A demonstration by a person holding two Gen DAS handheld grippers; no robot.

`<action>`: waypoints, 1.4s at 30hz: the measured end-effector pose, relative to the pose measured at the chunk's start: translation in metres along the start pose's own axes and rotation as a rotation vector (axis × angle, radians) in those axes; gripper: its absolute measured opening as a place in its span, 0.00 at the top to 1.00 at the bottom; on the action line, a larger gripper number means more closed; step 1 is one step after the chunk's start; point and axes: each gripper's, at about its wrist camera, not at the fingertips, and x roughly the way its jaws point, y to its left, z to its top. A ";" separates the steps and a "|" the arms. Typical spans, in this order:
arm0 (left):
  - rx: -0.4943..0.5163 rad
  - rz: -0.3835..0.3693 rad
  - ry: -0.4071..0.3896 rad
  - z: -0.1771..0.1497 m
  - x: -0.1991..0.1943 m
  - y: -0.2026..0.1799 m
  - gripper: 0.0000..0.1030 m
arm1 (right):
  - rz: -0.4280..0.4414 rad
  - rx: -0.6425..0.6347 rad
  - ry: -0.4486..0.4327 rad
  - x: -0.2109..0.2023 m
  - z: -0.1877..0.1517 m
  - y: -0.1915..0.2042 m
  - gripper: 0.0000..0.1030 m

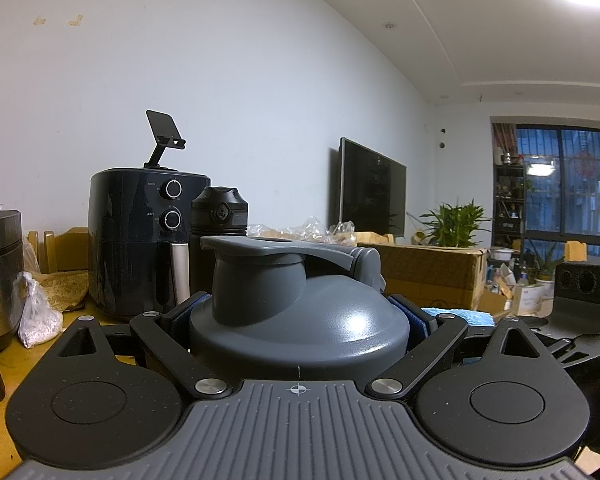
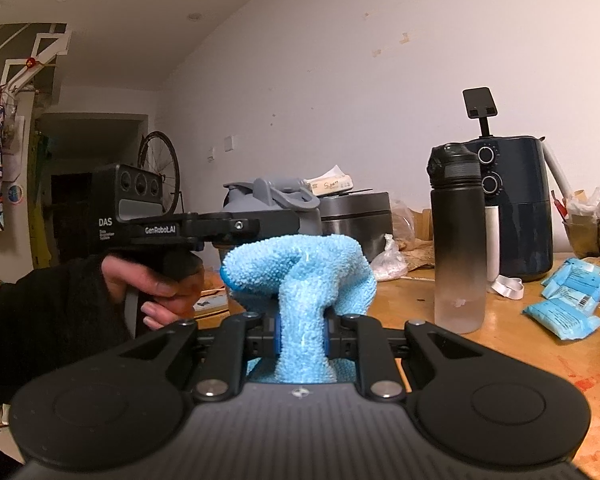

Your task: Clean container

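The left gripper [image 1: 298, 320] clamps the grey container [image 1: 296, 320] just under its lid; the right gripper [image 2: 302, 340] pinches a blue cloth [image 2: 300, 276]. A hard wipe may twist the container loose, though its lower body is probably hidden.

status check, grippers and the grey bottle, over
Left gripper shut on grey bottle, held level. Right gripper shut on blue cloth, beside the bottle, contact unclear. Black bottle stands clear.

Printed white on black left gripper [image 2: 236, 224] body, at nine o'clock: "DAS", "GenRobot.AI". Handwritten scrawl on paper [image 2: 332, 184] atop gray cooker [image 2: 360, 216], twelve o'clock, unreadable.
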 end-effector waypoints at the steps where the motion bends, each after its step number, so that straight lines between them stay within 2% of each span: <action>1: 0.000 0.000 0.000 0.000 0.000 0.000 0.08 | 0.000 0.002 0.000 -0.001 0.000 0.000 0.88; 24: -0.007 0.005 -0.008 0.000 0.002 -0.002 0.07 | -0.010 0.014 0.007 -0.004 -0.006 0.000 0.87; 28: 0.000 0.033 -0.009 0.000 0.002 -0.004 0.00 | -0.009 0.017 0.008 -0.003 -0.005 0.001 0.87; 42: -0.013 0.067 -0.016 0.005 0.003 -0.013 0.00 | -0.013 0.021 0.011 -0.001 -0.009 -0.001 0.87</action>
